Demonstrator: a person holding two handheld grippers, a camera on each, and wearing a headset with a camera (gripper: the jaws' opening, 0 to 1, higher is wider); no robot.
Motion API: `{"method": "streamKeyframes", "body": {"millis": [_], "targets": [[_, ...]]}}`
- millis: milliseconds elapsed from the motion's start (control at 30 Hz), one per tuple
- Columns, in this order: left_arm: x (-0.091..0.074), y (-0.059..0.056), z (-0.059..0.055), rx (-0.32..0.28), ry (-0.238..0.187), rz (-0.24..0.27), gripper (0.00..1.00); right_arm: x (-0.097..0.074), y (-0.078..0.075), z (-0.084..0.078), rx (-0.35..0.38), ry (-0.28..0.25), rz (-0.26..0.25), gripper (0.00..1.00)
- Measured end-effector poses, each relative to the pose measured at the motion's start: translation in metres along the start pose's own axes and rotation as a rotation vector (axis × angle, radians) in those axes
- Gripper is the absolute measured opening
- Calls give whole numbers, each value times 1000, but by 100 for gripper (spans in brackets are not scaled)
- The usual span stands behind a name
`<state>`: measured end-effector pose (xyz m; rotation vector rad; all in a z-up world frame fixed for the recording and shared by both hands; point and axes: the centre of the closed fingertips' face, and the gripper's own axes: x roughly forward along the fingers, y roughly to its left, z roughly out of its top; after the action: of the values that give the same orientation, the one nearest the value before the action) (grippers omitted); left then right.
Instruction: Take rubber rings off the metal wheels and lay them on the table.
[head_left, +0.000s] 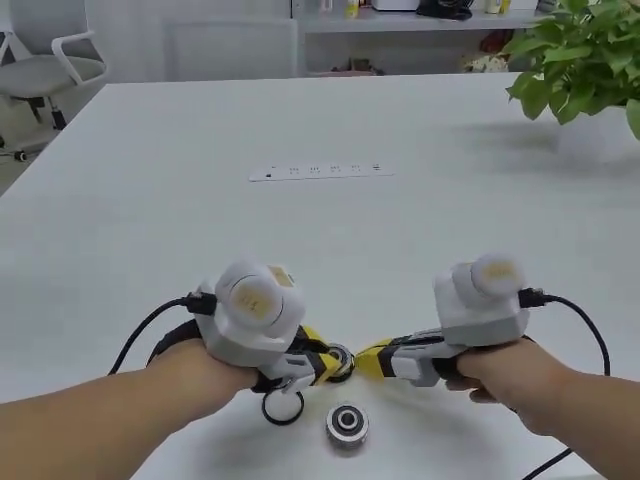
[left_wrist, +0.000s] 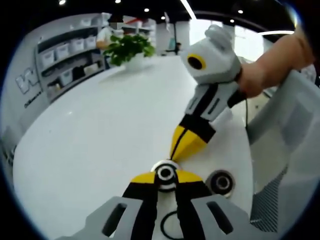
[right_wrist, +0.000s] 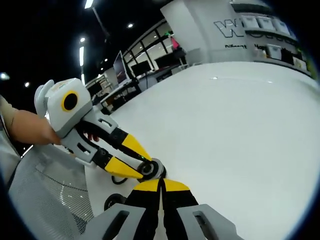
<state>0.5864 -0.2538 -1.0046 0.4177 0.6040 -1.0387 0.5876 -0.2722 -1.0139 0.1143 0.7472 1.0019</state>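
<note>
Closest in the head view lies a round metal wheel with a dark rubber band (head_left: 347, 423) around it, flat on the white surface (head_left: 300, 250). Just to its left is a loose black rubber ring (head_left: 283, 406), partly under the left claw (head_left: 328, 366). That claw is clamped on a small silver wheel (left_wrist: 165, 172), its yellow tips on either side. The right claw (right_wrist: 161, 184) has its tips pressed together, pointing at the held wheel's rim. Whether they pinch any rubber is hard to make out. The person's hands cover both handles, and black cables (head_left: 150, 325) trail away. Farther off sits a white power strip (head_left: 320, 171), then a green leafy plant (head_left: 580, 55), a grey office chair (head_left: 50, 60) and shelves (head_left: 420, 20).
</note>
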Motion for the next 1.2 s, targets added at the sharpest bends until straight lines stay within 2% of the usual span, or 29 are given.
{"method": "streamKeyframes", "body": {"millis": [67, 267, 767, 867, 900, 933, 967, 1200], "targets": [[0, 0, 0, -5, 1, 5, 13, -1, 2, 5, 42, -29, 15, 0], [0, -2, 0, -10, 6, 17, 13, -1, 5, 5, 67, -44, 31, 0], [0, -1, 0, -10, 9, 22, 12, 2, 15, 7, 51, -40, 64, 0], [1, -2, 1, -6, 6, 17, 12, 2, 21, 10, 62, -55, 99, 0], [1, -3, 1, -4, 4, 16, 12, 3, 32, 13, 80, -65, 154, 0], [1, -2, 3, 6, -1, 21, 12, 3, 24, 21, 70, -99, 100, 0], [1, -2, 2, -2, 0, 18, 12, 2, 26, 15, 43, -58, 110, 0], [0, -3, 3, -4, -7, 23, 12, 0, 24, 13, 77, -68, 120, 0]]}}
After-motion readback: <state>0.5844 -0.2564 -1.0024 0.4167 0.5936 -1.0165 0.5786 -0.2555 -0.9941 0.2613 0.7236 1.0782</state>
